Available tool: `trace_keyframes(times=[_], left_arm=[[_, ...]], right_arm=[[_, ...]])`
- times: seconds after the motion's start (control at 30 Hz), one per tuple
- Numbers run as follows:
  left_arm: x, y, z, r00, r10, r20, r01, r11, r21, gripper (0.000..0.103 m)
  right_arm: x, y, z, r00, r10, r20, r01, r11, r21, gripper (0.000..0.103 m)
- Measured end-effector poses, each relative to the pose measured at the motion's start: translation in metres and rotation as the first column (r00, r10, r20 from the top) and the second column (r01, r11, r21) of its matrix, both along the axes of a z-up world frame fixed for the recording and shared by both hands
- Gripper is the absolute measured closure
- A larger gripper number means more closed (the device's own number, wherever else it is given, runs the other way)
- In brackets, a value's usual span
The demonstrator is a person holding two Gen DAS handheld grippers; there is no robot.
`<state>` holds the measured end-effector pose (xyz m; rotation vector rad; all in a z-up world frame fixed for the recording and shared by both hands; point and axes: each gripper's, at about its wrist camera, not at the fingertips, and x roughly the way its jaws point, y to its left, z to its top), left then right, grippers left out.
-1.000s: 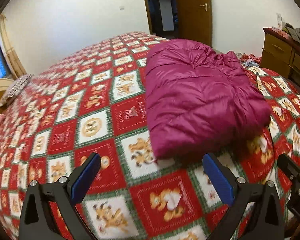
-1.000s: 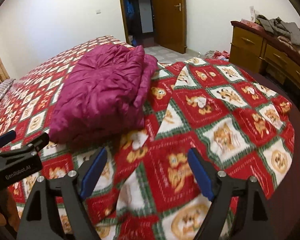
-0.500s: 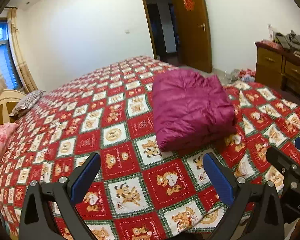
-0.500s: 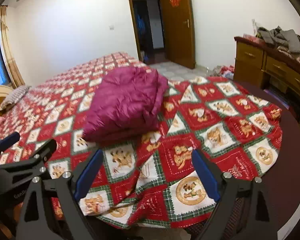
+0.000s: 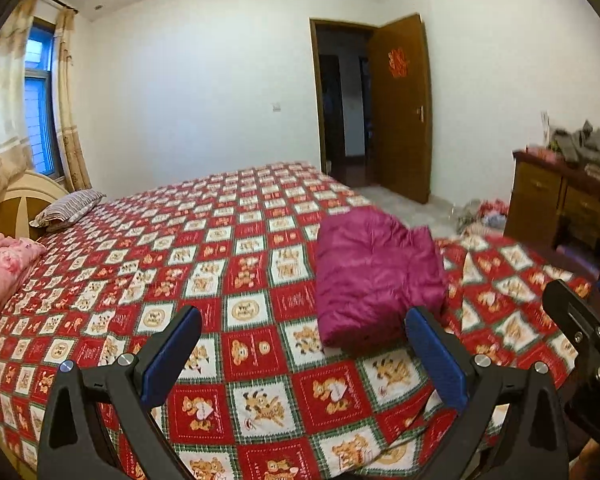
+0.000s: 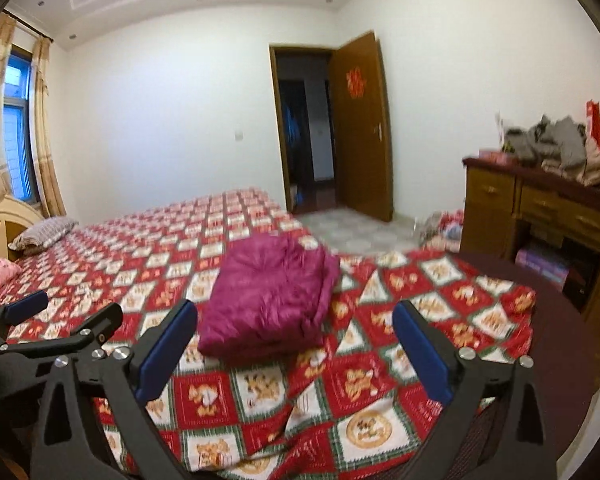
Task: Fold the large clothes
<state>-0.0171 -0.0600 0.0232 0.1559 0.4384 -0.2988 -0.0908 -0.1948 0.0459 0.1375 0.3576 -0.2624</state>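
The jacket (image 5: pixel 374 276) lies folded near the bed's (image 5: pixel 220 240) foot edge: puffy, light, slippery. My left gripper (image 5: pixel 300 356) is spread and empty, my right gripper (image 6: pixel 294 350) opening, empty; I'd pinch a folded edge

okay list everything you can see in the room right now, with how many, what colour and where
puffer jacket: one, magenta, folded on the bed's near right part
bedspread: one, red, white and green bear print, covering the bed
striped pillow: one, grey, by the headboard
pink quilt: one, folded, far left edge of the bed
door: one, brown, open, back wall
desk: one, brown, right wall
clothes pile: one, grey, on the desk
curtains: beige, by the window
left tongs: black with blue pads, open, empty
right tongs: same colours, jaws opening, empty
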Motion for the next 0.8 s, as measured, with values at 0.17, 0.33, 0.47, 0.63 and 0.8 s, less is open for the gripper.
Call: trace_keyframes(times=[0.17, 0.33, 0.47, 0.63, 0.8], left_arm=[[-0.017, 0.005, 0.021, 0.995, 0.007, 0.099, -0.004, 0.999, -0.033, 0.001], [-0.024, 0.007, 0.03, 0.992, -0.001, 0.124, 0.008, 0.999, -0.05, 0.001], [-0.024, 0.006, 0.032, 0.993, -0.002, 0.119, 0.008, 0.999, -0.05, 0.001], [-0.026, 0.006, 0.031, 0.993, -0.002, 0.117, 0.009, 0.999, -0.051, 0.001], [-0.028, 0.005, 0.03, 0.993, -0.007, 0.118, 0.013, 0.999, -0.048, 0.001]], right_arm=[[-0.012, 0.001, 0.014, 0.996, -0.012, 0.088, 0.014, 1.0, -0.02, 0.0], [-0.014, -0.003, 0.017, 0.993, -0.021, 0.113, 0.022, 1.0, -0.011, 0.0], [-0.013, -0.005, 0.016, 0.993, -0.022, 0.112, 0.022, 1.0, -0.002, 0.0], [-0.015, -0.005, 0.016, 0.993, -0.022, 0.115, 0.023, 1.0, -0.002, 0.0], [-0.016, -0.005, 0.016, 0.993, -0.022, 0.112, 0.023, 1.0, -0.001, 0.0]])
